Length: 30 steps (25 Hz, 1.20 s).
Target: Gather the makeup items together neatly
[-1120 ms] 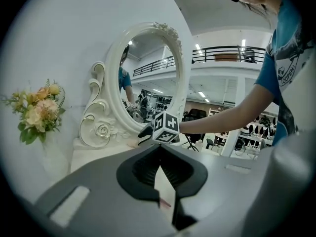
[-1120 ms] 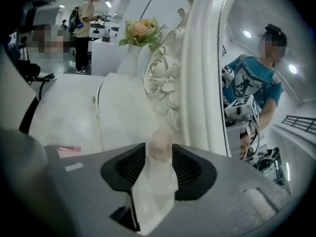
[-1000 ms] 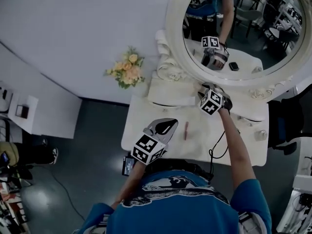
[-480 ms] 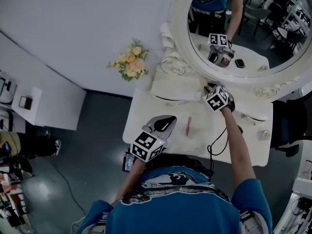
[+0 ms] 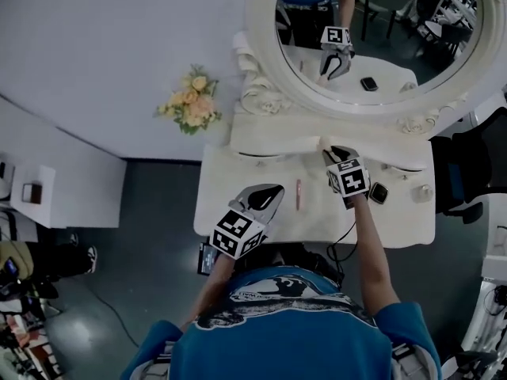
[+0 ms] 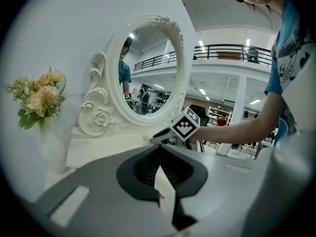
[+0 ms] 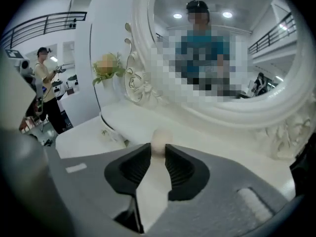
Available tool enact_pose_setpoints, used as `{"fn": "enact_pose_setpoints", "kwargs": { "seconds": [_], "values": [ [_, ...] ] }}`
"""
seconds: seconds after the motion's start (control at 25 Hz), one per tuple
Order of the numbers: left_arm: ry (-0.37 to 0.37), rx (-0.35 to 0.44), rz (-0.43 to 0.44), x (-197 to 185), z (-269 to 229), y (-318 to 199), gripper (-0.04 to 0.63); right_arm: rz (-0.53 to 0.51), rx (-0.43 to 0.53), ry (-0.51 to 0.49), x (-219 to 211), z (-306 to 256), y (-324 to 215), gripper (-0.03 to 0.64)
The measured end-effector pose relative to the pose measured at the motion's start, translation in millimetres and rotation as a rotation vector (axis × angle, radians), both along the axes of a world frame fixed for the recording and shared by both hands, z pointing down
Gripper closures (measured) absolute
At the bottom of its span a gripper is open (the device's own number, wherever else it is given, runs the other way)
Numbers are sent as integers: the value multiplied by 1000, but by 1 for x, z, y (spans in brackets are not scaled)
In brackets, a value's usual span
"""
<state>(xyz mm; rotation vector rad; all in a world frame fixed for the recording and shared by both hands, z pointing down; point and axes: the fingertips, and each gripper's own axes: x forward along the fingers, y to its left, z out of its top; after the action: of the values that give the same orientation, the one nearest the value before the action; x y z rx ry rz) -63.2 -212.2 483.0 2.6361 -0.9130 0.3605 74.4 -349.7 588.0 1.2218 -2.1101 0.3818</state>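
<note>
In the right gripper view my right gripper (image 7: 158, 149) is shut on a pale cream rounded makeup item (image 7: 159, 139); its jaws have just been closing on it. From the head view the right gripper (image 5: 336, 153) hovers over the white dressing table (image 5: 238, 212), just below the mirror's base. A slim pink lipstick (image 5: 298, 195) lies mid-table. A black compact (image 5: 379, 192) lies right of my right wrist. My left gripper (image 5: 277, 189) stays over the table's left half, left of the lipstick. Its fingertips meet in the left gripper view (image 6: 160, 148), with nothing between them.
A large oval mirror (image 5: 348, 46) in an ornate white frame stands at the table's back. A vase of peach flowers (image 5: 188, 101) is at the back left. A small round knob-like item (image 5: 422, 192) sits near the right edge. A cable (image 5: 344, 240) hangs off the front edge.
My right gripper has drawn back from the mirror base toward me and rolled at the wrist. The black compact now shows beside it. The left gripper has barely moved.
</note>
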Motion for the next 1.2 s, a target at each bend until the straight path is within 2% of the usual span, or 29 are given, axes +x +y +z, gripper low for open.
{"fn": "enact_pose_setpoints", "kwargs": {
  "seconds": [0.2,0.6,0.76,0.92,1.2],
  "values": [
    [-1,-1,74,11,5,6,581,78,-60,-71,-1,24,58,520],
    [-1,-18,195,25,12,20,581,186,-151,-92,-4,64,119,520],
    [0,-20,211,24,13,23,581,225,-189,-89,-1,82,129,520],
    [1,-21,215,22,15,26,581,218,-214,-76,-2,98,134,520],
    [3,-19,203,18,14,29,581,214,-203,-61,-5,109,132,515]
  ]
}}
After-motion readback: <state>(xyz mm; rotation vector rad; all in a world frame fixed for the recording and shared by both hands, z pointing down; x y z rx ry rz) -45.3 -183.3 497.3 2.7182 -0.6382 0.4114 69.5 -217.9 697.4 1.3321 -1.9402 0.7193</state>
